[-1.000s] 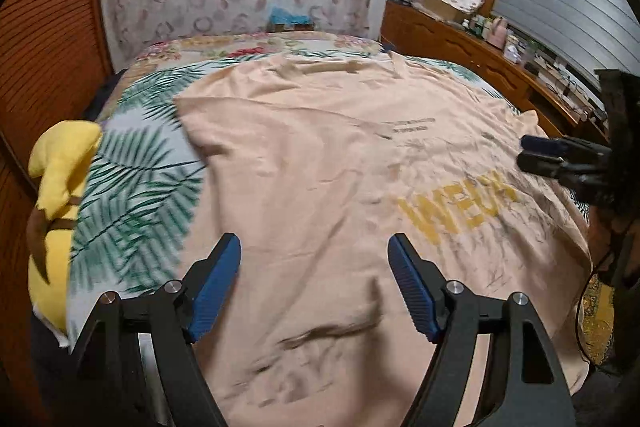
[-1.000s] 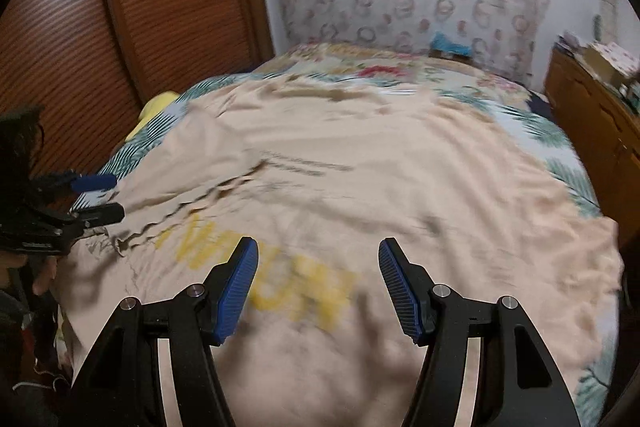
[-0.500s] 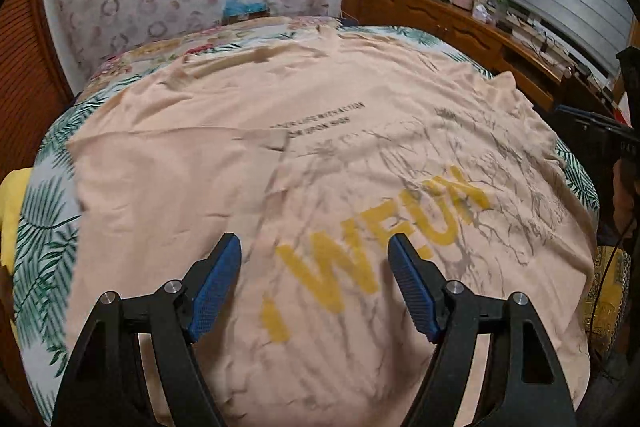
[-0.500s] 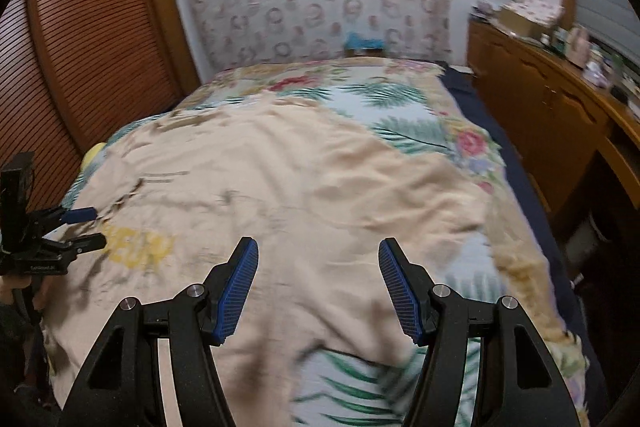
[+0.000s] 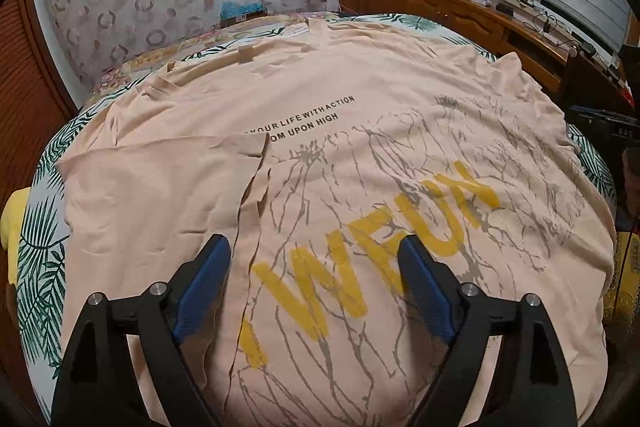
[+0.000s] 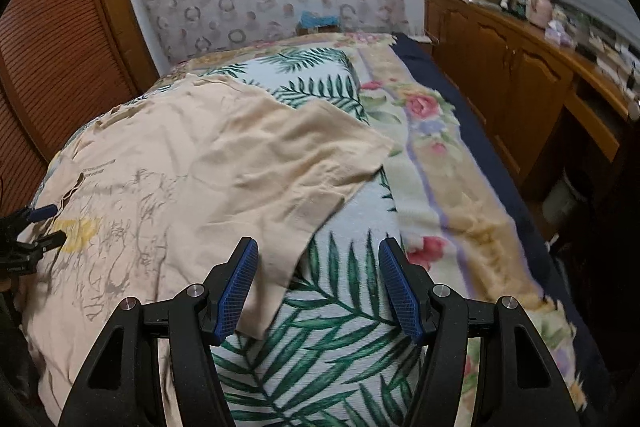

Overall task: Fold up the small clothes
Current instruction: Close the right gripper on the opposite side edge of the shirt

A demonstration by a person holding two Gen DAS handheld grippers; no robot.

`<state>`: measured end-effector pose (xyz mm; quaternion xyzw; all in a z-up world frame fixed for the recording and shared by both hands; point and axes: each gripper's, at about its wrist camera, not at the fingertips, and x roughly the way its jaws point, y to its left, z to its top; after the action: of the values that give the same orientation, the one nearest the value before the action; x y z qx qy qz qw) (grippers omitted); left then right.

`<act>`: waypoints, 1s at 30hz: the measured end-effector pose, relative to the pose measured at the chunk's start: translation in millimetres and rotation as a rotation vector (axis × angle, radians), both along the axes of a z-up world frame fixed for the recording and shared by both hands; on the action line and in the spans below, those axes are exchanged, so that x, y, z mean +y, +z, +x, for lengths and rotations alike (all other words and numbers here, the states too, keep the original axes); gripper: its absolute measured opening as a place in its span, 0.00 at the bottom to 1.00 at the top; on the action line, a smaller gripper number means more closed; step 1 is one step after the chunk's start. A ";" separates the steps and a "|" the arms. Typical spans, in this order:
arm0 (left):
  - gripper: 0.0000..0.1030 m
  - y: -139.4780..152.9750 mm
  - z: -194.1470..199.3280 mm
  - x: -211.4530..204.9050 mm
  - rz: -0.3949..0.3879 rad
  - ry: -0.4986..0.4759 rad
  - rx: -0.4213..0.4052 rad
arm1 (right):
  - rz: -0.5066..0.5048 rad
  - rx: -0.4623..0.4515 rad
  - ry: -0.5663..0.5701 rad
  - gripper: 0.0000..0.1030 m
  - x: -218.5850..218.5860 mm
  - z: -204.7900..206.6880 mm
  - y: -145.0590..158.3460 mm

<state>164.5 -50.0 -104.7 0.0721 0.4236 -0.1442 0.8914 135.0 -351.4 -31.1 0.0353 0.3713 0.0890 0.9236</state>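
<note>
A peach T-shirt (image 5: 360,131) with yellow letters and grey line print lies spread on the bed. Its left sleeve (image 5: 160,195) is folded in over the chest. My left gripper (image 5: 314,263) is open and empty, just above the shirt's lower front. In the right wrist view the shirt (image 6: 192,167) lies left, its right sleeve (image 6: 320,163) spread out flat. My right gripper (image 6: 318,267) is open and empty, above the sleeve's edge and the bedcover. The left gripper also shows in the right wrist view (image 6: 44,223), at the far left.
The bed has a palm-leaf and flower cover (image 6: 340,347). A yellow cushion (image 5: 12,223) lies at the bed's left edge. A wooden cabinet (image 6: 520,75) with clutter on top runs along the right. A slatted wooden door (image 6: 52,39) stands to the left.
Both grippers have swung right: the left from the shirt's left side to over its printed front, the right from the shirt's middle to its right sleeve. Both stayed open.
</note>
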 end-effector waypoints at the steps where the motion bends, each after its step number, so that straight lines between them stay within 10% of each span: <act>1: 0.84 -0.1 -0.1 -0.5 0.000 0.000 0.000 | 0.000 0.001 0.000 0.63 -0.5 3.3 1.0; 18: 0.85 -0.9 0.4 -1.1 0.001 0.003 0.000 | -0.060 0.026 0.020 0.49 10.4 44.0 -5.3; 30: 0.85 -0.5 0.2 -0.8 0.000 0.008 0.000 | -0.171 -0.016 0.094 0.05 33.3 40.3 -4.2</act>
<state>164.7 -50.8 -105.2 0.0703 0.4240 -0.1409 0.8919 175.3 -318.1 -35.3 -0.0619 0.3715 0.1006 0.9209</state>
